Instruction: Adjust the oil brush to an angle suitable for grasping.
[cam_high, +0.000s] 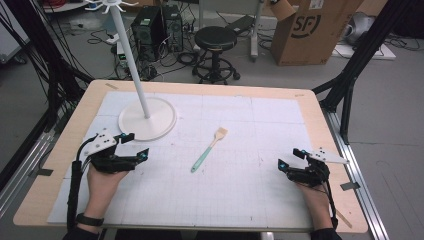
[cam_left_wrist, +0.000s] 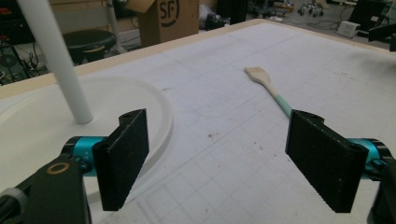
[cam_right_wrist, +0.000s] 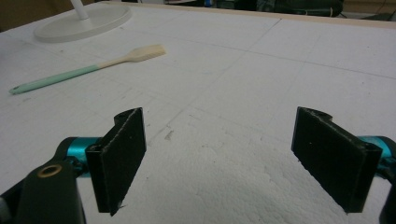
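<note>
A spatula (cam_high: 209, 149) with a mint-green handle and a pale wooden blade lies flat near the middle of the white gridded mat (cam_high: 250, 190). My left gripper (cam_high: 138, 145) hovers at the left, beside the round base of a white stand (cam_high: 147, 120), open and holding nothing. In the left gripper view its jaws (cam_left_wrist: 224, 158) stand wide apart, with the spatula (cam_left_wrist: 268, 86) ahead and the stand's base (cam_left_wrist: 116, 107) to the left. My right gripper (cam_high: 288, 157) rests at the right side of the mat, open and empty. From its own view (cam_right_wrist: 229, 158) the spatula (cam_right_wrist: 84, 70) lies far left.
The stand's thin white pole (cam_high: 129, 55) rises from its base at the back left. Beyond the table's far wooden edge (cam_high: 200, 87) stand a black stool (cam_high: 215, 37), a cardboard box (cam_high: 310, 30) and computer towers (cam_high: 157, 25). Black frame legs flank the table.
</note>
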